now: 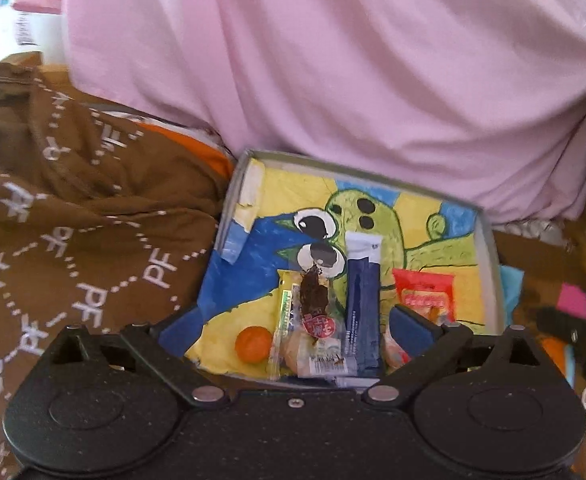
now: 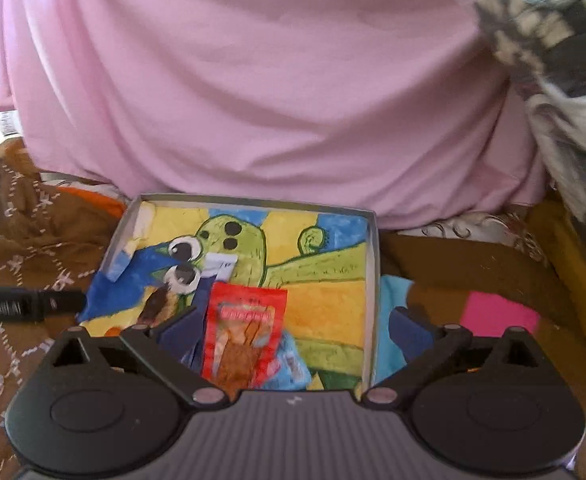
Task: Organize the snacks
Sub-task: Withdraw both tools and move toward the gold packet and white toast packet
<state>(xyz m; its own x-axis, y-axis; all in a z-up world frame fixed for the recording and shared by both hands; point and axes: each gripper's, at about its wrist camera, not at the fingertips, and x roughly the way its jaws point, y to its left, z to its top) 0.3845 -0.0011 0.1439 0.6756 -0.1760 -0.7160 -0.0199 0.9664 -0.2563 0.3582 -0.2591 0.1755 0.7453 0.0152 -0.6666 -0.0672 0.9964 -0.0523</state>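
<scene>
A brown patterned blanket (image 1: pixel 73 240) and a pink sheet (image 1: pixel 333 60) are surrounding a shallow box (image 1: pixel 229 204) lined with a painted cartoon drawing.

The left gripper (image 1: pixel 293 326) is hovering low over the near end of the box, fingers standing wide apart and gripping nothing; between them are lying an orange ball (image 1: pixel 253 344), a clear-wrapped brown snack (image 1: pixel 315 300), a long blue packet (image 1: pixel 363 308) and a red packet (image 1: pixel 425 294). The right gripper (image 2: pixel 293 334) is pointing into the same box (image 2: pixel 374 280) from its near edge, fingers likewise spread and empty, with the red packet (image 2: pixel 245 336) lying between them, nearer the left finger, overlapping the blue packet (image 2: pixel 203 300). A pink card (image 2: pixel 501 314) is resting on the blanket beside the box.
</scene>
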